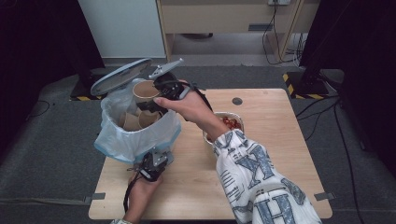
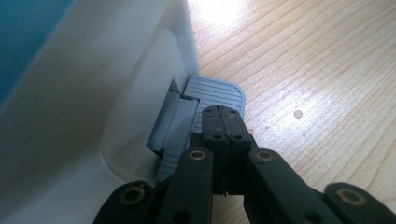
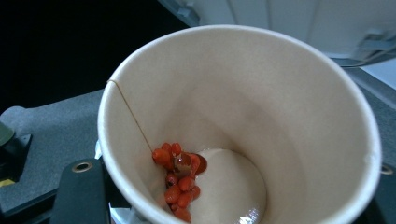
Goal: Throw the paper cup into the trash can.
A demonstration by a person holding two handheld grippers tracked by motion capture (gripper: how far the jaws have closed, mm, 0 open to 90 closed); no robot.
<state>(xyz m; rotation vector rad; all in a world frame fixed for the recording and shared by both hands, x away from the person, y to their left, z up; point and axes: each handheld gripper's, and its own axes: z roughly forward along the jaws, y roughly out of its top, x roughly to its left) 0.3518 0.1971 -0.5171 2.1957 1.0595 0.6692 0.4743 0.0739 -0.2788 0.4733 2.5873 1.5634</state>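
A white pedal bin [image 1: 135,133] lined with a blue-white bag stands on the table's left, its grey lid [image 1: 121,76] raised. Several paper cups [image 1: 140,120] lie inside it. My left gripper [image 1: 156,161] is at the bin's foot, and in the left gripper view its shut jaws [image 2: 223,119] press down on the grey ribbed pedal [image 2: 219,91]. My right gripper [image 1: 159,95] is shut on a paper cup [image 1: 145,90], held tilted over the bin's far side. In the right gripper view that cup [image 3: 243,93] has a few red berries [image 3: 180,179] stuck near its bottom.
A foil tray [image 1: 233,116] with red food sits mid-table beside the person's right forearm. The wooden table [image 1: 275,154] stretches bare to the right and front. Beyond the table are grey floor, cables and a cabinet.
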